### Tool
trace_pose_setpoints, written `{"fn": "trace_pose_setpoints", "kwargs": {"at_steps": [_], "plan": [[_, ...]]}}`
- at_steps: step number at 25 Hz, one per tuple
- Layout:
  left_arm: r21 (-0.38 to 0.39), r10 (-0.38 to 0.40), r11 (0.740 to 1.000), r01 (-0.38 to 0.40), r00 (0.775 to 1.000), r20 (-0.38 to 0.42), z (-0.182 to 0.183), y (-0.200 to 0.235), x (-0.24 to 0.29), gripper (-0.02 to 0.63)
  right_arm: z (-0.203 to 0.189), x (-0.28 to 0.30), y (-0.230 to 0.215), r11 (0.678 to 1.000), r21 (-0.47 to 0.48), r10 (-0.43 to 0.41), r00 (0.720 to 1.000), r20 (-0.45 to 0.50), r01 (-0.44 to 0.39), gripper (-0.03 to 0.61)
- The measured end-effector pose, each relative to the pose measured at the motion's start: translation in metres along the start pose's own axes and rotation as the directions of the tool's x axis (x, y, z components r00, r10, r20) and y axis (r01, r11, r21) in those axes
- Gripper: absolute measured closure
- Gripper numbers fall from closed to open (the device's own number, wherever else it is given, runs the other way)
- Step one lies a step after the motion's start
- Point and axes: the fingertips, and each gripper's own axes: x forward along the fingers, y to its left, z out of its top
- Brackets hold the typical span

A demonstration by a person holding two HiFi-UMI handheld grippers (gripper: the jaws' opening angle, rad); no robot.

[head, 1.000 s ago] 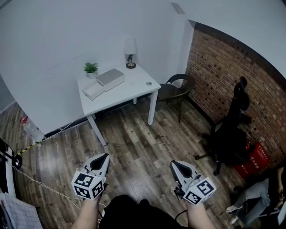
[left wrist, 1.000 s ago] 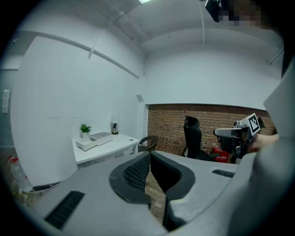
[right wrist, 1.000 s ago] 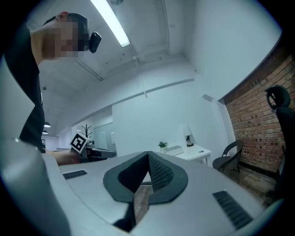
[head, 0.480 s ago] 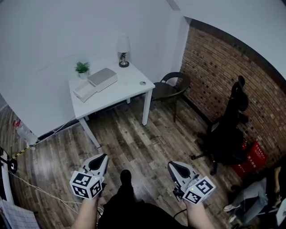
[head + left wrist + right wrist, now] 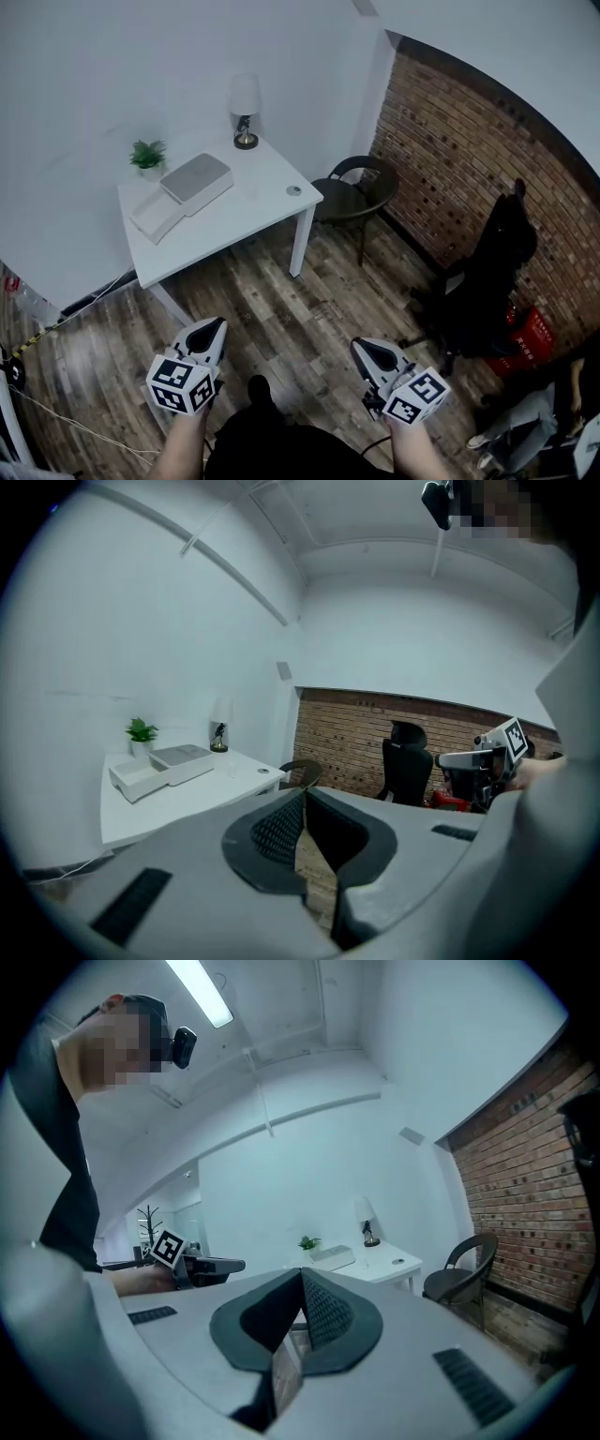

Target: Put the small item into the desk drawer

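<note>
A white desk (image 5: 234, 217) stands against the far wall. On it sits a desk drawer unit (image 5: 194, 178) with a grey top, its white drawer (image 5: 153, 215) pulled out to the left. The small round item (image 5: 293, 190) lies near the desk's right corner; it also shows as the small item (image 5: 264, 771) and the small item (image 5: 398, 1261). My left gripper (image 5: 214, 326) and right gripper (image 5: 362, 346) hang low over the wooden floor, well short of the desk. Both are shut with nothing between the jaws.
A potted plant (image 5: 147, 155) and a lamp (image 5: 244, 105) stand at the desk's back. A black chair (image 5: 357, 190) is right of the desk. An office chair (image 5: 489, 272) and a red crate (image 5: 527, 337) stand by the brick wall. A cable (image 5: 66, 417) crosses the floor at left.
The desk has slid left and grown a little larger in the head view as the person walks toward it. A foot now shows between the grippers. Both grippers stay shut.
</note>
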Motion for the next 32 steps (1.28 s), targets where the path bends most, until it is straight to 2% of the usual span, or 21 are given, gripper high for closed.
{"fn": "trace_pose_setpoints", "kwargs": {"at_steps": [7,13,24,32], "plan": [[-0.010,-0.009,1.000,0.009,1.000,-0.011,0.034,0.094,0.052,0.595,0.032,0.129,-0.008,0.998,-0.022,0.064,0.997,-0.034,-0.065,0.575],[-0.022,-0.014,1.000,0.014,1.000,-0.003,0.044,0.146,0.074,0.595,0.042,0.193,-0.013,0.997,-0.029,0.069,0.997,-0.040,-0.070,0.575],[-0.026,-0.010,1.000,0.009,1.000,-0.011,0.052,0.171,0.084,0.595,0.039,0.225,-0.024,0.997,-0.004,0.071,0.995,-0.063,-0.072,0.575],[-0.019,0.030,0.999,-0.030,1.000,0.009,0.064,0.182,0.095,0.595,0.043,0.263,-0.033,0.990,-0.001,0.144,0.987,-0.065,-0.145,0.575]]}}
